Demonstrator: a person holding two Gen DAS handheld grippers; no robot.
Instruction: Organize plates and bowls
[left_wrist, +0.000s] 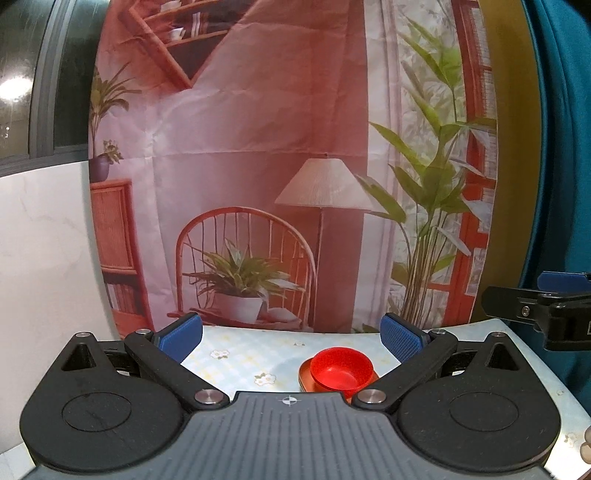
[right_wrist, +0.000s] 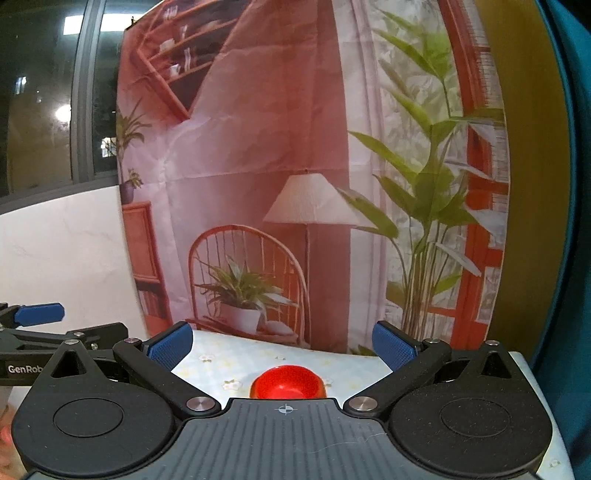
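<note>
A red bowl (left_wrist: 341, 369) sits on an orange plate (left_wrist: 306, 378) on the floral tablecloth (left_wrist: 240, 360). In the left wrist view my left gripper (left_wrist: 291, 338) is open and empty, above and behind the bowl, which lies toward its right finger. In the right wrist view the same red bowl (right_wrist: 288, 382) lies just ahead of my open, empty right gripper (right_wrist: 282, 345), partly hidden by the gripper body. The right gripper shows at the right edge of the left wrist view (left_wrist: 546, 306). The left gripper shows at the left edge of the right wrist view (right_wrist: 40, 321).
A printed backdrop (left_wrist: 258, 166) with a chair, lamp and plants hangs right behind the table's far edge. A white wall (left_wrist: 40, 258) and a dark window lie to the left. A teal curtain (left_wrist: 561, 147) hangs at the right.
</note>
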